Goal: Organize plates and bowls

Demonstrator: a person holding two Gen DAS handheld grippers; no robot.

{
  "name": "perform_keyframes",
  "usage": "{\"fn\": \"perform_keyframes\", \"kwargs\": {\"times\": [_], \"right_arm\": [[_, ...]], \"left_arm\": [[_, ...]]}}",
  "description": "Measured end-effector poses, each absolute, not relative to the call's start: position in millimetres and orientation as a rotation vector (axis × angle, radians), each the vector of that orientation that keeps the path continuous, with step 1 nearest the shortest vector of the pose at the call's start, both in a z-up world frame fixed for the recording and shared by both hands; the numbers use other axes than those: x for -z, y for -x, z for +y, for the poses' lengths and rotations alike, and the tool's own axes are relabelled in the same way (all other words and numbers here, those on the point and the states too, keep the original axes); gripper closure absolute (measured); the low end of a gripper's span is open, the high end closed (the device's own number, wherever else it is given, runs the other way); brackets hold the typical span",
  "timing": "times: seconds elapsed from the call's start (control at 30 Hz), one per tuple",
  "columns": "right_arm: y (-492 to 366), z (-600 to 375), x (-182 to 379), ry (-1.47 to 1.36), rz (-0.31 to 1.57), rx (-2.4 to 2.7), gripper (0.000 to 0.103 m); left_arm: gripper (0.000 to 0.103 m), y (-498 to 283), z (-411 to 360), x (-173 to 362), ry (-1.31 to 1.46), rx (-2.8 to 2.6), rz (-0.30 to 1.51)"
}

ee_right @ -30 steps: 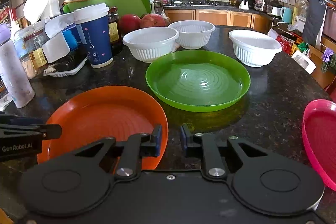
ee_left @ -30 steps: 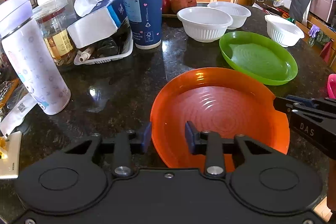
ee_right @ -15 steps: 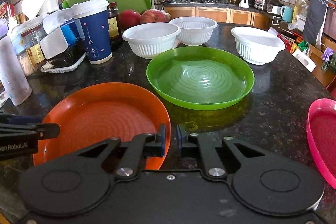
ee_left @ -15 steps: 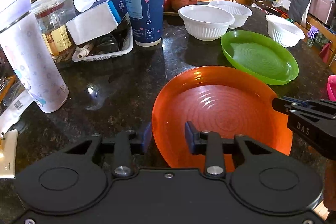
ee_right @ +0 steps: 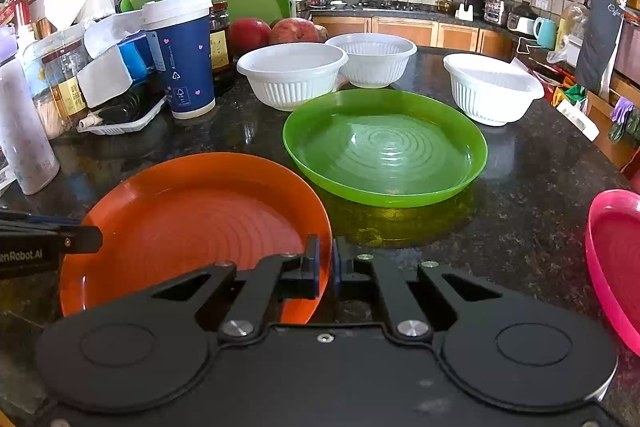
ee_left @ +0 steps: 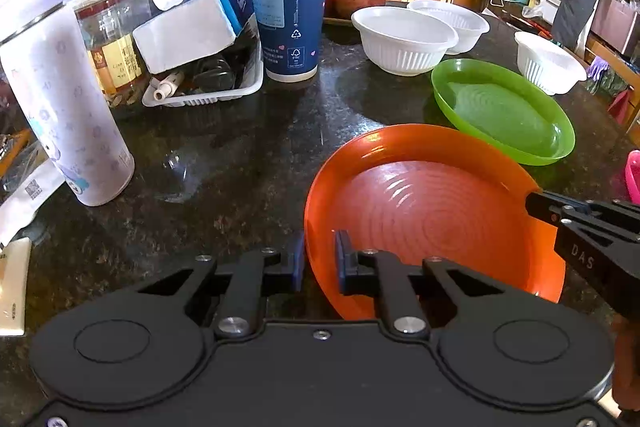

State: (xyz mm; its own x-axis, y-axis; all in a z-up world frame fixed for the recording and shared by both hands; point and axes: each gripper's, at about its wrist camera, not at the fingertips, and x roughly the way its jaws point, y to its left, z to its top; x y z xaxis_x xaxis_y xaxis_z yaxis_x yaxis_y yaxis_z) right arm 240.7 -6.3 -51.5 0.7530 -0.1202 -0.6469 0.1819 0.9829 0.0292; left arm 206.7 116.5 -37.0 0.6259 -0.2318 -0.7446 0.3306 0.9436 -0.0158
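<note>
Both claws closed onto orange plate (ee_left: 432, 219) rim (opposite edges) | green plate (ee_right: 384, 147) beside

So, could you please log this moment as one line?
left gripper: shut on orange plate | right gripper: shut on same plate | green plate: on counter

Round orange plastic plate (ee_right: 192, 223) with concentric ridges: near edge of the dark stone counter (ee_right: 520, 187), clamped at two opposite rims. Matching round green plastic plate (ee_right: 384, 151): flat, just beyond it. Pink plastic plate (ee_right: 616, 255): flat, far right. Three white ribbed plastic bowls (ee_right: 292, 75) (ee_right: 374, 59) (ee_right: 492, 87): upright behind the green plate, two touching, the third apart.
</note>
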Motion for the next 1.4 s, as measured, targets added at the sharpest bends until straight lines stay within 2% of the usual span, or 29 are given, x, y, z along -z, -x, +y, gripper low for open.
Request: {"fn": "perform_keyframes", "kwargs": {"times": [0.83,1.4], "right_arm": [[-220.2,-19.0,35.7,-0.092,0.636,0.235,0.095],[-155.6,-117.0,14.8,-0.122,0.561,0.330,0.095]], "left_arm": [[0.083,-190.6,92.8,19.1,-0.147,0.385,0.796],[0.083,-150.6,-12.7,-1.4,-0.193,0.473,0.737]]}}
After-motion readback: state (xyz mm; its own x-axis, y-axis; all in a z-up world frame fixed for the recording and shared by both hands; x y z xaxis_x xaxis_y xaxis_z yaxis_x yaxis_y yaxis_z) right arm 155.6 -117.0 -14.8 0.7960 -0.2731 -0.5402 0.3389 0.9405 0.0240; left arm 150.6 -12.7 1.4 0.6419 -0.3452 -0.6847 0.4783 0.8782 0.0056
